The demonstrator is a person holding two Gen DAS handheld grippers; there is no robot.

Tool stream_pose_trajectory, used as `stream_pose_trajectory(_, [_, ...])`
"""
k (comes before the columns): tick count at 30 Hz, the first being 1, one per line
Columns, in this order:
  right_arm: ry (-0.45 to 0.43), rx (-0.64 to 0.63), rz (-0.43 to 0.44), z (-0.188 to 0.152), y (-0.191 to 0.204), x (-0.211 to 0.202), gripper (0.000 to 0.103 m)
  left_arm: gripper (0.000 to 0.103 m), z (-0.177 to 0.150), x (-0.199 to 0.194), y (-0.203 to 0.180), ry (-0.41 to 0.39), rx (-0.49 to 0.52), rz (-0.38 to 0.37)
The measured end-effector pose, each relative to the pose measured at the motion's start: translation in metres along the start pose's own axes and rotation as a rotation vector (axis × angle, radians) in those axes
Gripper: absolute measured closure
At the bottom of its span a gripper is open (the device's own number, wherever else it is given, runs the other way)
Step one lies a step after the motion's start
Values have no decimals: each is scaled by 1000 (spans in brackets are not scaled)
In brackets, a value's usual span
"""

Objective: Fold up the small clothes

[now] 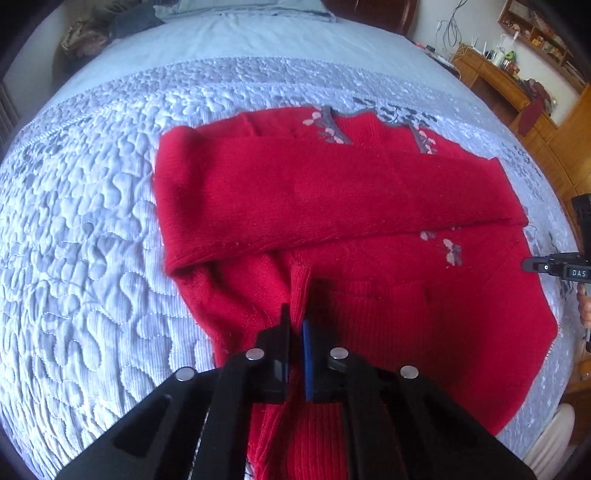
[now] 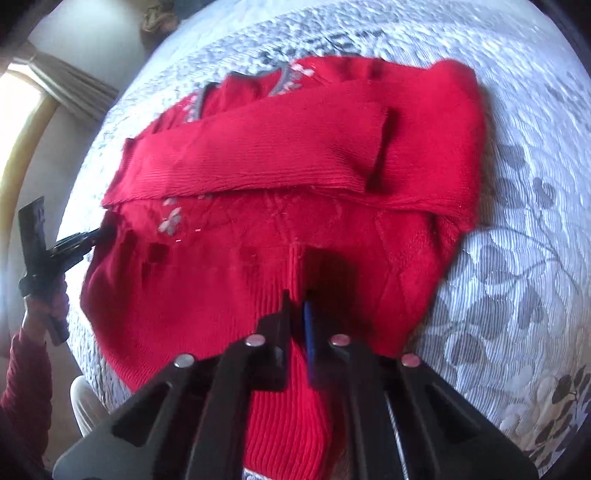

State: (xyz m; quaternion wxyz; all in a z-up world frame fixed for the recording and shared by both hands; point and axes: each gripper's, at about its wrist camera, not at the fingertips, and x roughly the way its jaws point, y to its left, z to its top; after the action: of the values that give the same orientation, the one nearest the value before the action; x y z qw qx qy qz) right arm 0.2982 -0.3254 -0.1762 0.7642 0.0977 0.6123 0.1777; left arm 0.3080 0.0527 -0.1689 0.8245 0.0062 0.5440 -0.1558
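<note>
Both fingers pairs (image 1: 295, 325) (image 2: 297, 306) pinch the red sweater (image 1: 332, 192) hem between them; lift evenly, fold toward the collar.

I'm working over a bed (image 1: 92, 229) covered by a pale blue quilted bedspread (image 2: 517, 229) with grey leaf patterns. A red knitted sweater (image 1: 332, 192) lies flat on it, its sleeves folded across the body. At the far end I see a blue pillow (image 1: 243, 9).

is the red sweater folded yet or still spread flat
Partly folded: the red sweater has its sleeves laid across the body, while the lower body and hem remain spread on the bedspread.
</note>
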Motion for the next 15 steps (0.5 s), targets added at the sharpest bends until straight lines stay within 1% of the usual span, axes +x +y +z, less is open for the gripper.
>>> stream_pose_trajectory(3, [-65,-16,51,-9,3,-23,99,99,-4,-18,2,-53,-19,-24])
stream_pose_trajectory(6, [-106,-13,61,-15,1,-42,99,99,-8,-39,9,-106,-82,-78])
stream_pose_trajectory(9, [-151,-22,82,-22,4,-62,99,99,-9,-55,11,-150,-106,-89])
stream_pose_trajectory(12, [-192,-35,67,-19,8,-83,99,99,0,-73,10,-204,-125,-93])
stream_pose_trajectory(15, [-239,-35,57,-7,9,-102,99,99,20,-87,13,-264,-163,-107])
